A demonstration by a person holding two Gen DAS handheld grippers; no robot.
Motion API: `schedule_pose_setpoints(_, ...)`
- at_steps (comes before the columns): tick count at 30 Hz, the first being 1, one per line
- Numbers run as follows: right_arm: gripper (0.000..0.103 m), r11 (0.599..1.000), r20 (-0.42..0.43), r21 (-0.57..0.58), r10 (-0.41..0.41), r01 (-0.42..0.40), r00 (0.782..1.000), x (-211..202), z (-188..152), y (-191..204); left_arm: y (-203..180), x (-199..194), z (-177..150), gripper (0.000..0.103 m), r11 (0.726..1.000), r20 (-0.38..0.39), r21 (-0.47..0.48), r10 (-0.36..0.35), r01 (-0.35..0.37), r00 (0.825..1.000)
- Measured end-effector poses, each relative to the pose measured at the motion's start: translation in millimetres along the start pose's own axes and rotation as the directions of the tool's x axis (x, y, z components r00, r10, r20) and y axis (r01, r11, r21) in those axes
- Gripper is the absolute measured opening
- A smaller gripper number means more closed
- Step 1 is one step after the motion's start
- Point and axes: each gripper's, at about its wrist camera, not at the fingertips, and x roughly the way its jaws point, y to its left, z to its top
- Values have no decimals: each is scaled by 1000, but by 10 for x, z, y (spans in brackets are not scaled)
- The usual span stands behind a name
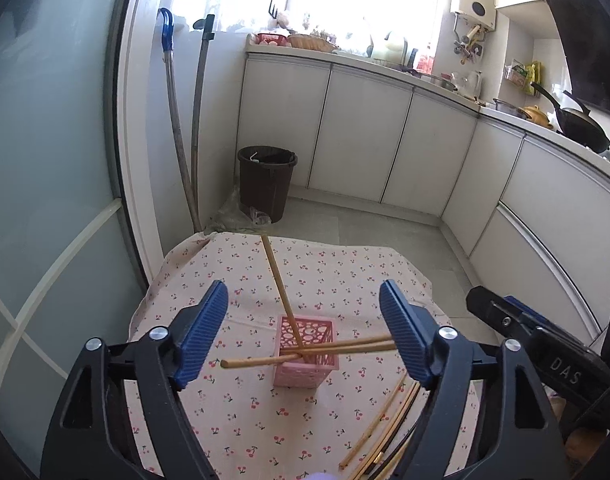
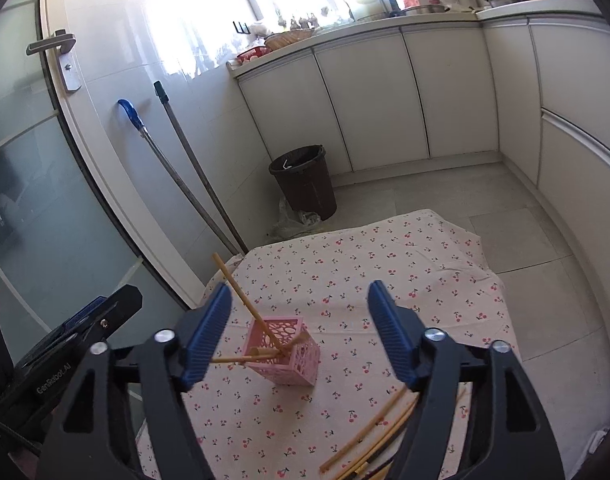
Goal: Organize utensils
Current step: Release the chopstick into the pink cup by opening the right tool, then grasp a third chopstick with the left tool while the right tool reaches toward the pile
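While both tools hover spread apart and empty, I read sorting half done. Left tool [image 1: 303,312], right tool [image 2: 299,308] frame pink holder [image 1: 307,360] at frame centre on counter [image 1: 233,432]. Three chopsticks [image 1: 279,280] in holder, leaning splayed outward. Loose chopsticks [image 2: 369,432] lower right, lying flat, long axes diagonal.

Looking down and forward from close above the cherry-print tabletop [image 1: 265,420], left wrist view beside right. Sharing the pink holder [image 1: 305,360] [image 2: 283,360], brown bin [image 1: 267,182] [image 2: 305,180] and white cabinets [image 1: 365,132] [image 2: 369,96].
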Motion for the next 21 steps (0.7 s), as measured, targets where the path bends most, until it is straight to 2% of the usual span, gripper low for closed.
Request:
schedule_pose_setpoints(1,92,1000,3,0,-13,13,1000,-50,-42,-40,-18,2,-65,82,1000,-19,10,2,-2,1000)
schedule_pose_setpoints(2,94,1000,6,3,-23,23,1000,-102,-84,-94,-44,19,-135,87,1000,-45,23,4,-3,999)
schedule_pose_setpoints(5,96,998,-22,27,-60,61,998,-211,-211,-363,-161,164,-429,93,995,-158,94,3,12,987)
schedule_pose_setpoints(7,96,991,-61,85,-97,102,993,-257,-291,-636,-299,307,-701,94,986,-239,163,16,24,971)
schedule_pose_setpoints(11,96,943,-119,300,-111,142,987,-342,-349,-1256,-733,542,-1254,94,928,-358,362,55,84,932)
schedule_pose_setpoints(14,96,886,-125,445,-80,128,989,-434,-370,-1614,-1013,608,-1478,94,888,-419,426,21,176,908)
schedule_pose_setpoints(16,96,859,-123,498,-67,119,990,-469,-396,-1764,-1229,688,-1550,94,852,-457,466,-1,240,889)
schedule_pose_setpoints(17,96,846,-132,518,-66,126,989,-470,-418,-1825,-1323,741,-1579,94,841,-463,481,1,250,886)
schedule_pose_setpoints(19,96,823,-140,555,-51,121,989,-462,-465,-1928,-1516,908,-1568,94,833,-474,489,3,260,880)
schedule_pose_setpoints(21,96,805,-149,583,-30,112,988,-443,-494,-2005,-1662,1166,-1505,94,834,-523,468,-5,292,852)
